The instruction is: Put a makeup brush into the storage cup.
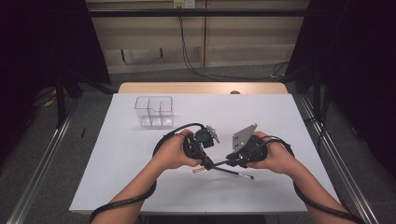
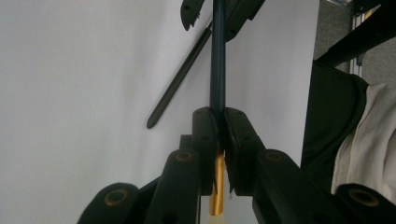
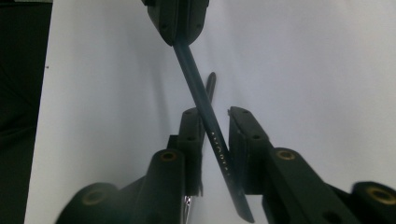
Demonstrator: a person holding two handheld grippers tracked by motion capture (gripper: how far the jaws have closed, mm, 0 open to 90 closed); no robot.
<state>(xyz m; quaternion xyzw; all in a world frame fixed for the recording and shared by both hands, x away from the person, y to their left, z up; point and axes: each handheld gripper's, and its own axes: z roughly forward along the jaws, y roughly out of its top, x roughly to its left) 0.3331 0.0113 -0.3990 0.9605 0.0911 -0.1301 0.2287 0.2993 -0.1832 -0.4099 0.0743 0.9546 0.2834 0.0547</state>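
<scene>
A brush with a dark blue handle (image 1: 219,164), a gold ferrule (image 2: 216,186) and pale bristles is held level a little above the white table (image 1: 140,186), between both hands. My left gripper (image 1: 207,163) (image 2: 220,114) is shut on it just past the ferrule. My right gripper (image 1: 232,163) (image 3: 215,114) has its jaws on either side of the handle's tail (image 3: 212,133), which crosses the gap at a slant; a gap still shows, so the pads do not clamp it. A second black stick-like tool (image 1: 238,174) (image 2: 180,77) lies on the table below the brush.
A clear plastic organiser with compartments (image 1: 155,112) stands on the far left part of the table. Black cables trail from both grippers along the forearms. A wooden edge (image 1: 201,87) runs along the table's far side, with metal rails on the floor to either side.
</scene>
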